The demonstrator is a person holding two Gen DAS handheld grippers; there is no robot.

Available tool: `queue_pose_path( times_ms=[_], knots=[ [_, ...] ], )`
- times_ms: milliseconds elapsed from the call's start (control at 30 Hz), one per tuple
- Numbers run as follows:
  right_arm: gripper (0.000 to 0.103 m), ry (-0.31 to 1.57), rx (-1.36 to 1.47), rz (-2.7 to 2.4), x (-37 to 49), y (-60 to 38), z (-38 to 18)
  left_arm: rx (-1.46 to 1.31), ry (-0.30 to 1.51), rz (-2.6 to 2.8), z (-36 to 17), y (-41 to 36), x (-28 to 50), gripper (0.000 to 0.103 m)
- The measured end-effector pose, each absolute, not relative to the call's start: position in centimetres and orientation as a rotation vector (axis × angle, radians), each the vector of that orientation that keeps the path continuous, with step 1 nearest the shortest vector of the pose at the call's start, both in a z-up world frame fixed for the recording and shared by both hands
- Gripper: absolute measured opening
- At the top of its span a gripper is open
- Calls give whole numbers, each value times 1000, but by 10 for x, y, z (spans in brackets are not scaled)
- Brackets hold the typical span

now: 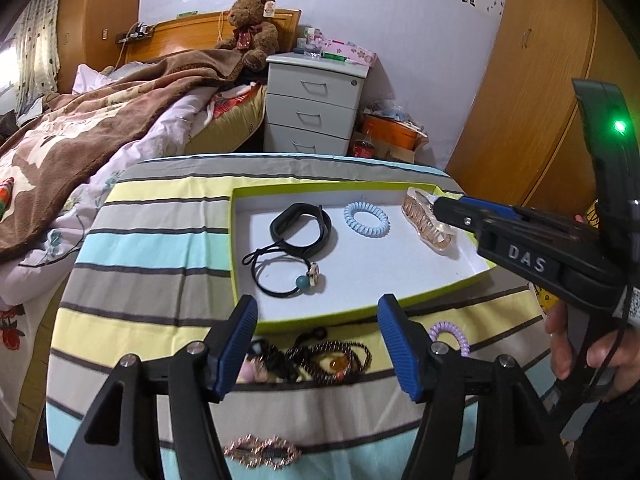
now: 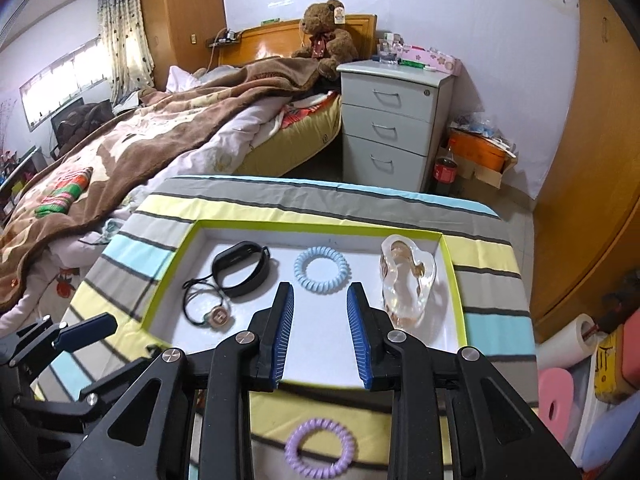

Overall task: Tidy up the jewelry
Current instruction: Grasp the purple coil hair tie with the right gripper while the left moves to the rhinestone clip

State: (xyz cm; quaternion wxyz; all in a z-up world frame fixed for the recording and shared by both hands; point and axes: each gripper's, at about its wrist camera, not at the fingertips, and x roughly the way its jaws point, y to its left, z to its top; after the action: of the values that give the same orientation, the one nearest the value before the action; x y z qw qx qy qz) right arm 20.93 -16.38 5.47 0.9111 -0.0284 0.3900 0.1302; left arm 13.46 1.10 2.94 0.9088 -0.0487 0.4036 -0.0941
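1. Left wrist view: the left gripper (image 1: 318,344) hangs with jaws wide apart, holding nothing. The green-rimmed tray (image 1: 316,188) on the striped tabletop (image 1: 160,216) holds four pieces: one black wristband (image 1: 301,229), one blue coil tie (image 1: 366,219), one beaded hair tie (image 1: 288,276), one clear claw clip (image 1: 426,226).
2. Outside the tray, by the jaws: one bead necklace (image 1: 340,356), one purple coil tie (image 1: 450,334), one rose-gold clip (image 1: 262,452).
3. Right wrist view: the right gripper (image 2: 320,334) hovers over the tray (image 2: 320,227), jaws open and empty; one purple coil tie (image 2: 320,446) lies below.
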Motion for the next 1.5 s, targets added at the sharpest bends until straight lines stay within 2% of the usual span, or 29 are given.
queue_pose_path(
  times_ms=[600,733,1033,1500],
  knots=[
    [29,752,-49,247,128,-187,53,-127,766,-125,35,43,73,72],
    [34,783,-28,238,118,-197,35,-152,759,-112,29,54,64,74],
    [34,912,44,178,132,-223,-11,-205,779,-96,12,74,60,74],
    [34,957,-41,183,154,-201,-29,-245,811,-64,-3,98,62,75]
  ],
)
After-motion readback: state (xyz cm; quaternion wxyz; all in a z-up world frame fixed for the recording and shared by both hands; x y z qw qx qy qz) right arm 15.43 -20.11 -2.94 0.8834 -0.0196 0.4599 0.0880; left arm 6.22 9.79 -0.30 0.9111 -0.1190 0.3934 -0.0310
